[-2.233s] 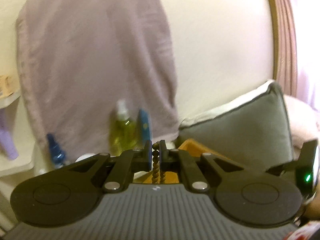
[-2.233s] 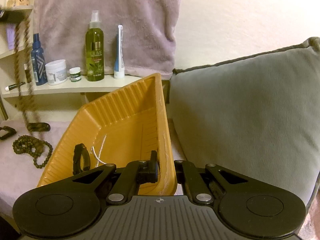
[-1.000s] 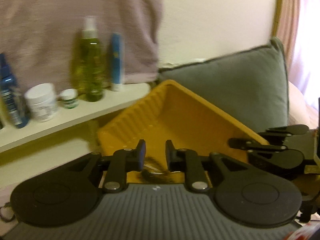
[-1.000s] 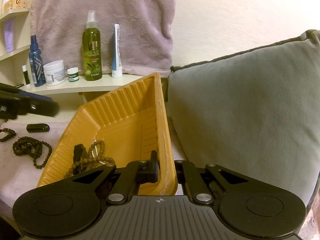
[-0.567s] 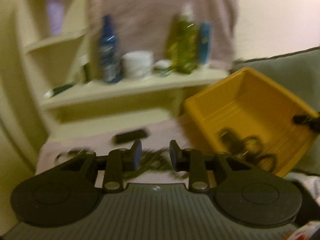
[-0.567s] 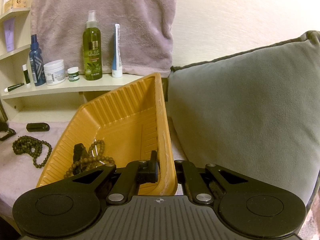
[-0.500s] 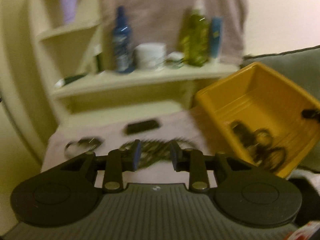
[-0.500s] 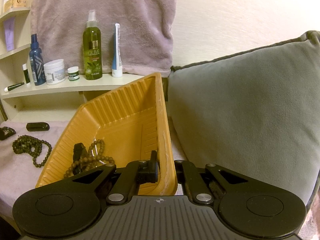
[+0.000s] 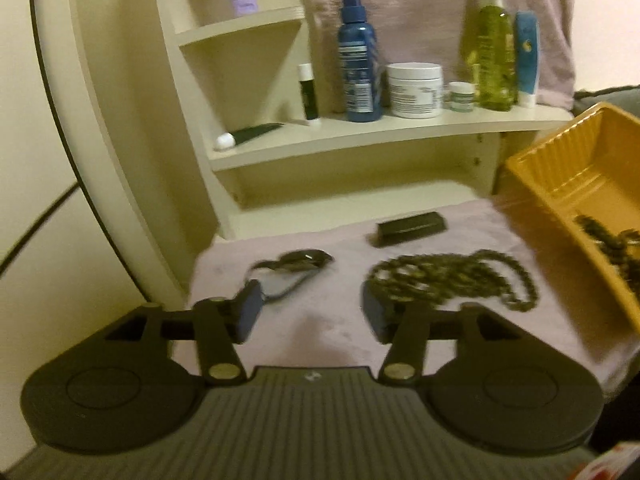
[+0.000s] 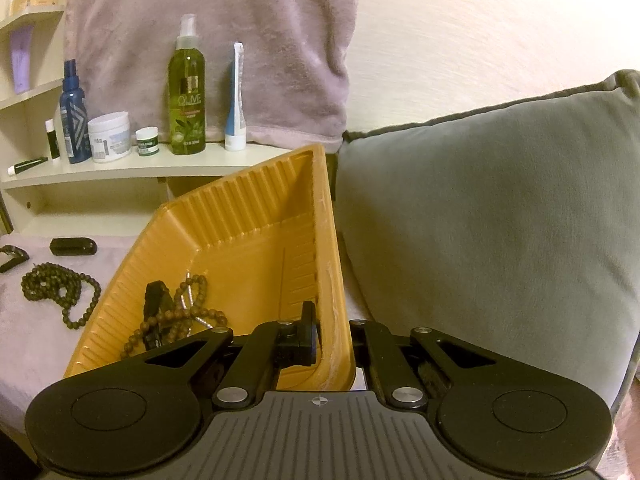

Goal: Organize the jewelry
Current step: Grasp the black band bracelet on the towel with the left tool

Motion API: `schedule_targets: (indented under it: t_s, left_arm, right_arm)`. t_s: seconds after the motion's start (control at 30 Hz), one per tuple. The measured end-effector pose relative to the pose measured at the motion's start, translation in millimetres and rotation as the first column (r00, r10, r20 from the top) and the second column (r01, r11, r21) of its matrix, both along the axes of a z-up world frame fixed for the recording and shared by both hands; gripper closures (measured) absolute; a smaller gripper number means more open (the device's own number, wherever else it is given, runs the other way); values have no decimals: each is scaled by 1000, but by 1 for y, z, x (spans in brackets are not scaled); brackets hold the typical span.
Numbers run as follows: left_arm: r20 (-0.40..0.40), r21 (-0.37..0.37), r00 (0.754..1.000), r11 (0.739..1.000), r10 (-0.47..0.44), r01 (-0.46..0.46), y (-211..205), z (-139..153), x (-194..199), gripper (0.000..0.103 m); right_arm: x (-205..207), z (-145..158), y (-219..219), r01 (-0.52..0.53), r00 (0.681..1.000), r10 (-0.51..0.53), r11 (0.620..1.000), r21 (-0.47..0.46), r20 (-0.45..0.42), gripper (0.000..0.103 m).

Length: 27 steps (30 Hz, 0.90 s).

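Two hand-held grippers are seen at work. Nearest in the right wrist view, the right hand-held gripper (image 10: pixel 328 344) is closed on the near wall of the yellow tray (image 10: pixel 248 216), which is held tilted, one finger inside the wall and one outside. The left hand-held gripper (image 9: pixel 310 310) has just been opening; its jaws stand wide above the mauve cloth (image 9: pixel 320 328), with nothing between them.

Part of the task is judged done: a brown bead strand (image 10: pixel 188 312), a dark band (image 10: pixel 154 300) and a thin silver chain are already gathered in the low corner of the tray. Three pieces are left on the cloth. Just beyond the left gripper's right finger lies a heaped bead necklace (image 9: pixel 452 276), the likely next pick. Beside it, past the left finger, lies a dark looped piece (image 9: pixel 296 266), too blurred to name. Farther back rests a small black bar (image 9: pixel 410 228).

The tray is of thin moulded plastic with ribbed, sloping walls and a smooth floor. The beads are round, matte and wood-like, strung loosely so that they pile and drape. The cloth is soft and plush.

Behind, a cream shelf (image 9: pixel 360 140) carries bottles and jars, a plush towel (image 10: pixel 240 40) hangs above it, and a grey cushion (image 10: pixel 500 220) stands beside the tray.
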State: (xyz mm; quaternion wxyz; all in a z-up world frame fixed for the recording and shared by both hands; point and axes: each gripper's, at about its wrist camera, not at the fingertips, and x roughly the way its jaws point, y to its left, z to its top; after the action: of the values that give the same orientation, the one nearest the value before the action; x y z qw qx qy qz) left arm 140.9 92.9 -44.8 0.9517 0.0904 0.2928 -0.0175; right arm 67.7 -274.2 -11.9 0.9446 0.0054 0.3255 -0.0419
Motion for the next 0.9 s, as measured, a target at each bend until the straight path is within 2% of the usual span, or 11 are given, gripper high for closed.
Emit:
schedule_targets:
  t_s: [0.2, 0.33, 0.53, 0.67, 0.73, 0.8, 0.9]
  left_arm:
    - [31, 74, 999, 997, 23, -25, 5, -4, 26, 26]
    - [41, 101, 999, 995, 8, -12, -2, -12, 43, 23]
    - [0, 138, 999, 990, -33, 33, -10, -31, 69, 23]
    - [-32, 170, 998, 983, -63, 68, -10, -38, 82, 25]
    - [-60, 186, 996, 979, -69, 79, -8, -41, 89, 31]
    - [-87, 195, 994, 977, -70, 86, -6, -44, 93, 41]
    - [-104, 199, 992, 976, -71, 90, -3, -45, 95, 45]
  right_arm:
    - [-1, 0, -1, -1, 1000, 1, 1000, -9, -4, 99]
    - [1, -1, -2, 0, 1000, 0, 1000, -11, -13, 99]
    - [4, -3, -5, 1, 1000, -1, 1000, -14, -26, 99]
    - [5, -4, -6, 5, 1000, -6, 1000, -16, -31, 99]
    - [5, -4, -6, 7, 999, -7, 1000, -15, -33, 99]
    - [5, -4, -6, 7, 999, -7, 1000, -16, -34, 99]
    - [5, -4, -6, 7, 999, -8, 1000, -18, -35, 98]
